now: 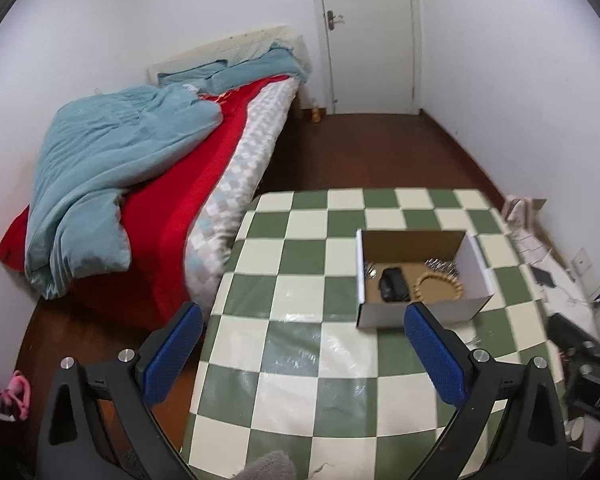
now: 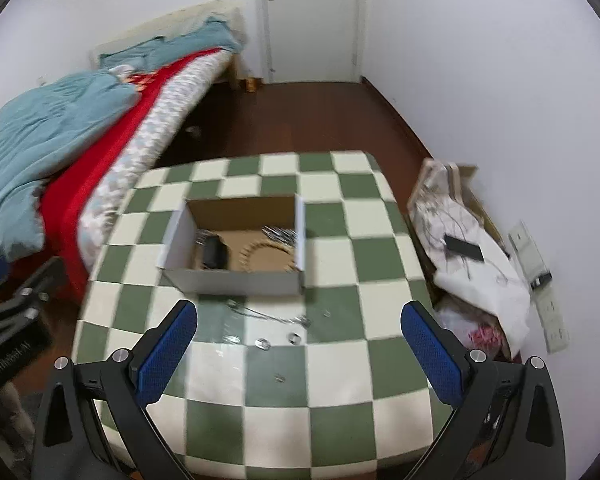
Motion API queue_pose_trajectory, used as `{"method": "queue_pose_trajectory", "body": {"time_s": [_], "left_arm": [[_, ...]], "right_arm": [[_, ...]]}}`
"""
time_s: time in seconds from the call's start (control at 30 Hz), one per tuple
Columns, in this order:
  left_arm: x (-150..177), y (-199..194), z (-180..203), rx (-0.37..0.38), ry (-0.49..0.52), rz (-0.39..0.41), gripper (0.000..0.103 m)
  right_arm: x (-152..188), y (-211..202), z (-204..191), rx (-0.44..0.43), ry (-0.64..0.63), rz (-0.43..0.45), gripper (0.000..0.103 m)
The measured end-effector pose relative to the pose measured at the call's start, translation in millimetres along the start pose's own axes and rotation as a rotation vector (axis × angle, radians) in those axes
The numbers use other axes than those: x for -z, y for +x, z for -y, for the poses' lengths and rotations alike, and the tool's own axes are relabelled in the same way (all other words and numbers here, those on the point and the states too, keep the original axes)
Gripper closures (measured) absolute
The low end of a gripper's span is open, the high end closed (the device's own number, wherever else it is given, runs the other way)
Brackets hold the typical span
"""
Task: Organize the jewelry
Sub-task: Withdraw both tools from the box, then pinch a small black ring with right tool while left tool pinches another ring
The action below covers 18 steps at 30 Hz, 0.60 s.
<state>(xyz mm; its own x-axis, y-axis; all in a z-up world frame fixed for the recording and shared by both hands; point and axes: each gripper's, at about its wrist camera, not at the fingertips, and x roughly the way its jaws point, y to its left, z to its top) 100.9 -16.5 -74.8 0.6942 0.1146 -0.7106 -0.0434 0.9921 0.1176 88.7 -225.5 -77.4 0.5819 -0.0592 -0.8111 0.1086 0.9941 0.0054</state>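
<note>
Silver jewelry pieces [image 2: 296, 338] lie loose on checkered surface [image 2: 340, 364], just ahead of right gripper [image 2: 299, 342]; cardboard box [image 2: 236, 276] beyond. Both jaws spread, empty; left gripper [image 1: 303, 344] farther.

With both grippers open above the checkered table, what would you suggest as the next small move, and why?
Probably lower the right gripper onto one of the small silver pieces lying loose on the table in front of the box. It is open, empty and nearest to them, while the box already holds a beaded bracelet and other items.
</note>
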Motion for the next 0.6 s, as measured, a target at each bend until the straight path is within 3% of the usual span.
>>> {"method": "queue_pose_trajectory", "body": {"time_s": [0.07,0.1,0.13,0.2,0.27,0.4,0.5,0.6], "left_arm": [[8,13,5,-0.054,0.016,-0.025,0.000],[14,21,10,-0.083,0.028,-0.037,0.000],[19,29,13,-0.102,0.035,-0.049,0.000],[27,45,18,-0.127,0.043,-0.074,0.000],[35,60,24,-0.158,0.057,-0.094,0.000],[48,85,34,-0.206,0.092,-0.130,0.000],[55,100,39,-0.227,0.114,-0.154,0.000],[58,107,42,-0.231,0.117,-0.172,0.000]], "right_arm": [[10,17,15,0.002,0.038,-0.032,0.002],[17,31,24,-0.006,0.063,-0.060,0.010],[22,43,31,-0.011,0.080,-0.081,0.025],[33,67,42,-0.040,0.110,-0.123,0.035],[45,94,46,-0.100,0.138,-0.156,0.037],[61,134,35,-0.128,0.113,-0.180,0.041],[64,151,21,-0.127,0.075,-0.179,0.043],[65,166,6,-0.106,0.023,-0.182,0.050]]}}
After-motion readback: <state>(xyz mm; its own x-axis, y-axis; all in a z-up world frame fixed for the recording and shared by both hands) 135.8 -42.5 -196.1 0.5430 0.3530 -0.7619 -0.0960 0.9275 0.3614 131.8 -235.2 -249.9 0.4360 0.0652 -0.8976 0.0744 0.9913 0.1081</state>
